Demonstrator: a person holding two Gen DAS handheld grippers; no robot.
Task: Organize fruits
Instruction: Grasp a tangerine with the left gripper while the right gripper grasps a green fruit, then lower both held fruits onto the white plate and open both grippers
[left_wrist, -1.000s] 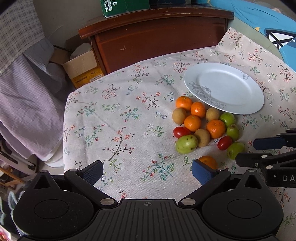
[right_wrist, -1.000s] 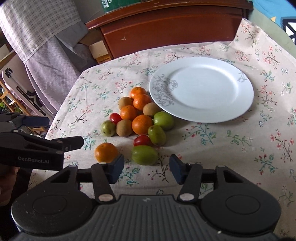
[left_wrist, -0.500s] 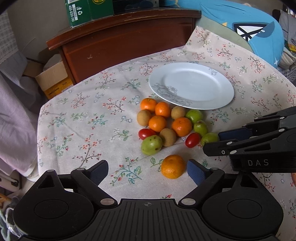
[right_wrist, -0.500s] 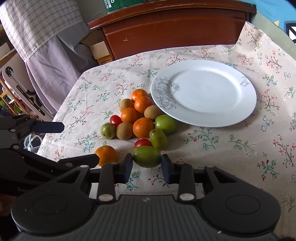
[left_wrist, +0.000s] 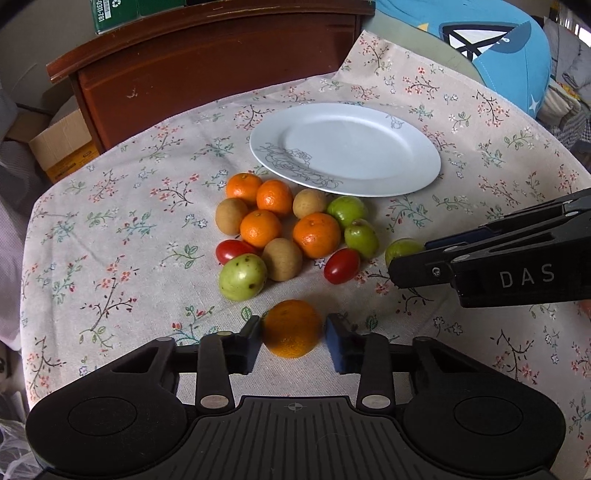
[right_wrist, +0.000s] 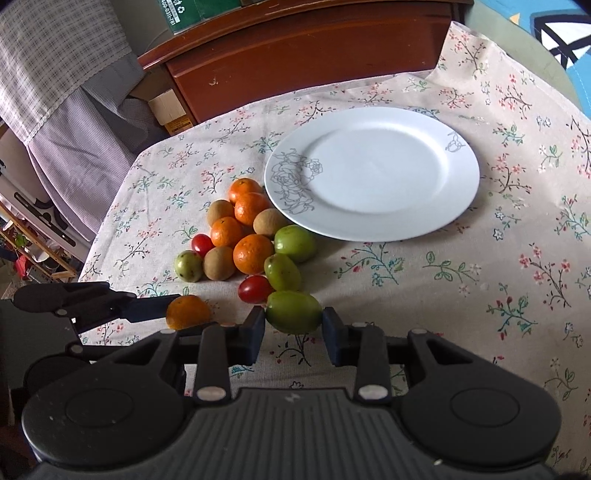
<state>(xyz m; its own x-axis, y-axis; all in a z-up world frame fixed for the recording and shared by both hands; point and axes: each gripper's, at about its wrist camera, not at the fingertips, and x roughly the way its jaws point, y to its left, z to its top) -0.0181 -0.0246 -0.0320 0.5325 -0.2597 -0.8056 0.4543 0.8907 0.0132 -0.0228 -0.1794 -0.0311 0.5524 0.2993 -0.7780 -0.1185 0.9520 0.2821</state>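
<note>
- We see the left gripper (left_wrist: 293, 338) low over the desk (left_wrist: 110, 221), its jaws closing around an orange (left_wrist: 293, 328); the left pad touches the peel, while a sliver of gap may remain on the right, though the blur there makes that hard to judge.
- That orange sits alone at 6 o'clock from the fruit pile (left_wrist: 291, 229), a little apart from it on the flowered cloth.
- The right gripper (right_wrist: 293, 334) has its jaws clamped on a green fruit (right_wrist: 293, 312), both pads pressing its sides.
- The green fruit lies at the near end of the pile, just beside a cherry tomato (right_wrist: 255, 289) at its 10 o'clock.
- In the right wrist view the left gripper comes in from 9 o'clock, with its orange partly hidden behind one finger.
- In the left wrist view the right gripper enters from 3 o'clock, and only a small part of its green fruit shows past the fingers.
- The pile holds four more oranges, three brown fruits, two cherry tomatoes and three other green fruits, packed close and mostly touching.
- A white plate (right_wrist: 461, 206) with a grey rose drawing lies at 1 o'clock from the pile; its near rim overlaps the closest fruits in both views, and we cannot tell whether it touches them.
- Nothing lies on the plate.
- Behind the desk, at 12 o'clock, stands a dark wooden cabinet (left_wrist: 207, 62) with a green box (left_wrist: 118, 9) on top.
- A cardboard box (left_wrist: 61, 146) sits at the cabinet's left side, and a blue cushion (left_wrist: 491, 48) lies at 2 o'clock in the left wrist view.
</note>
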